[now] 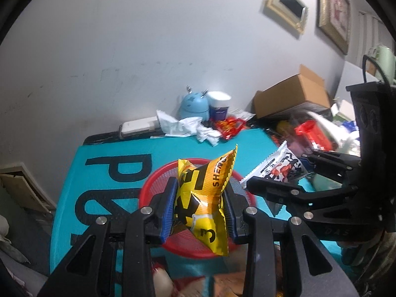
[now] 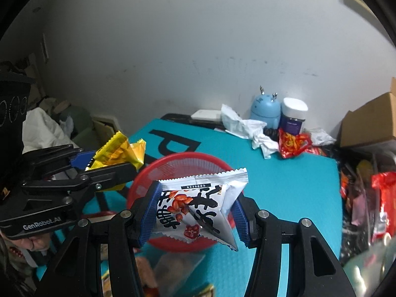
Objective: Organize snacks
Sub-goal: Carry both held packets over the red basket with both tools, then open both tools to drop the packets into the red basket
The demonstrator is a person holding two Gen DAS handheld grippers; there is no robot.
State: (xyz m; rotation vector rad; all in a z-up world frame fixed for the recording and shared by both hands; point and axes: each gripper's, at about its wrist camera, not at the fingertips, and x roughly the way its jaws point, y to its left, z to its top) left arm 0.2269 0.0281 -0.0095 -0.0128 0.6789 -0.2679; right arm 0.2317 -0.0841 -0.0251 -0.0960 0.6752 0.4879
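My left gripper [image 1: 199, 208] is shut on a yellow and black snack packet [image 1: 205, 195] and holds it above a red mesh basket [image 1: 148, 185] on the teal mat. My right gripper [image 2: 195, 212] is shut on a white snack packet with red and black print [image 2: 198, 203], held above the same basket [image 2: 183, 160]. In the left wrist view the right gripper [image 1: 279, 185] comes in from the right with the white packet [image 1: 277, 165]. In the right wrist view the left gripper [image 2: 104, 165] comes in from the left with the yellow packet [image 2: 118, 151].
A teal mat [image 1: 104, 170] covers the table. At the back stand a blue alarm clock [image 2: 264, 109], a white-lidded jar [image 2: 293, 116], crumpled tissue [image 2: 250, 128] and a red wrapper [image 2: 292, 143]. A cardboard box [image 1: 294, 94] and more snack packets [image 2: 381, 205] lie at the right.
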